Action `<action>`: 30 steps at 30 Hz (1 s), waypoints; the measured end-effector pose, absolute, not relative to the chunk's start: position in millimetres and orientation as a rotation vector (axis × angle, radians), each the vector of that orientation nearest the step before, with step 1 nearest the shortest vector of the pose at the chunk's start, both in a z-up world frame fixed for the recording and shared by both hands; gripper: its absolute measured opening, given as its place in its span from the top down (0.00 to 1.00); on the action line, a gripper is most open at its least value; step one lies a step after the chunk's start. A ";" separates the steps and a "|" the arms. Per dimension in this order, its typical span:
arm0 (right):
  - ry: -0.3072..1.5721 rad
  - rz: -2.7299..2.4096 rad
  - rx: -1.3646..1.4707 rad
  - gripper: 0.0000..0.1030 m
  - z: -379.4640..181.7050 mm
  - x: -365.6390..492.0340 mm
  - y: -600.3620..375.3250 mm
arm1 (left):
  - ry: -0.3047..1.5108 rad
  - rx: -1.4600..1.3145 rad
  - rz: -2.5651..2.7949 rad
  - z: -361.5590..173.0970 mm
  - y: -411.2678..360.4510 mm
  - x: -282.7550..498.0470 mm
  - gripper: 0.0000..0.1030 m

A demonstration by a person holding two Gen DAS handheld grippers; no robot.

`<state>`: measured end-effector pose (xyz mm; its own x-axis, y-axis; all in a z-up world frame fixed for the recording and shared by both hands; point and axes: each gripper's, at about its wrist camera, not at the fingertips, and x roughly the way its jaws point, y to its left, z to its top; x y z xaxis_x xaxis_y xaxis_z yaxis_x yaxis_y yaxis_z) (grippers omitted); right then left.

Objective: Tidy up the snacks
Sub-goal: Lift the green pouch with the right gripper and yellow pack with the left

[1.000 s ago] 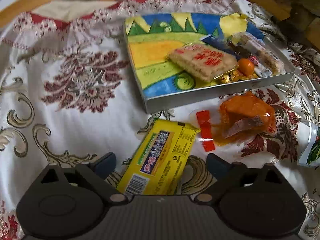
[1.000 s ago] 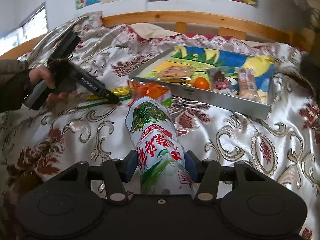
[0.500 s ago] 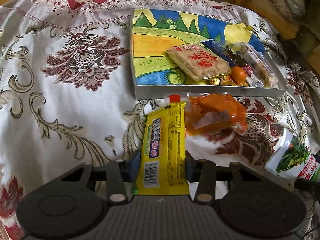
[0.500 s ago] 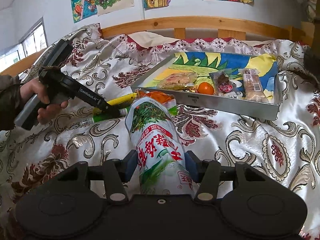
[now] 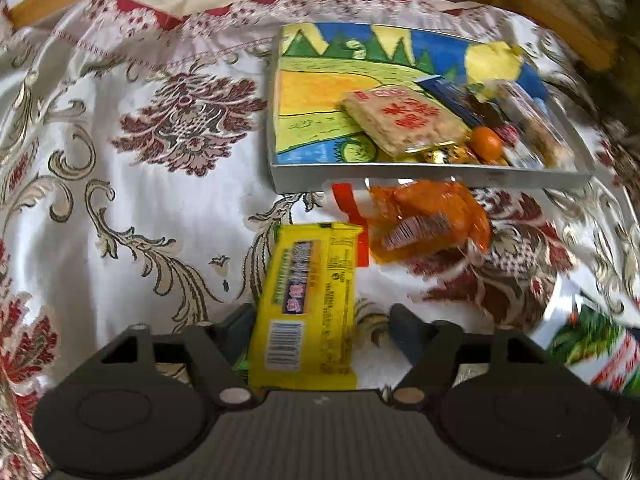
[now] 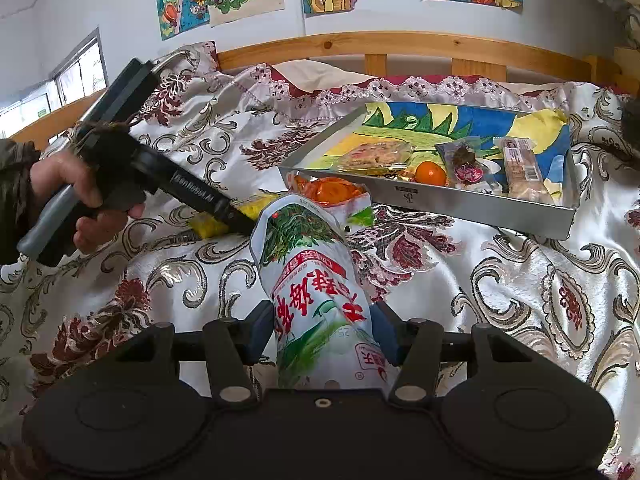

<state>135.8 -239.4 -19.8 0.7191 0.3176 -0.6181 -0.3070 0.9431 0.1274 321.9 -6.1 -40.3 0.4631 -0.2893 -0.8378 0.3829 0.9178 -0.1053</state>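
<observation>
left gripper [image 5: 320, 324] opening — yellow packet [image 5: 308, 308] between, unclamped

Tray [image 5: 420, 179], left half: bare. Right half: crowded with snacks. Orange packet [image 5: 424, 220] blocks its near wall.

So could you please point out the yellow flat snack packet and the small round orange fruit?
Yellow flat snack packet [image 5: 308, 304]: left wrist view, middle of wrapper.
Small round orange fruit [image 6: 430, 173]: right wrist view, its centre.
</observation>
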 end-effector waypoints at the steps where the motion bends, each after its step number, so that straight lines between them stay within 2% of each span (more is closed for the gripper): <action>1: 0.687 0.345 0.016 0.46 -20.8 136.2 -239.2 | 1.011 0.105 -0.404 -42.1 -7.7 324.2 0.22; 4: 0.686 0.342 0.026 0.46 -22.6 137.7 -239.3 | 1.009 0.149 -0.374 -47.4 -16.6 330.6 0.24; 6: 0.679 0.339 0.033 0.46 -23.5 139.0 -240.0 | 1.010 0.151 -0.347 -48.9 -19.6 333.4 0.44; 7: 0.675 0.337 0.036 0.46 -23.6 139.3 -240.0 | 1.013 0.146 -0.327 -49.0 -19.9 334.3 0.47; 17: 0.669 0.337 0.062 0.46 -22.9 140.1 -241.0 | 0.925 0.167 -0.336 -33.7 -32.4 290.3 0.49; 30: 0.694 0.274 0.047 0.45 -22.5 139.0 -243.4 | 0.931 0.219 -0.356 -20.1 -49.3 233.7 0.49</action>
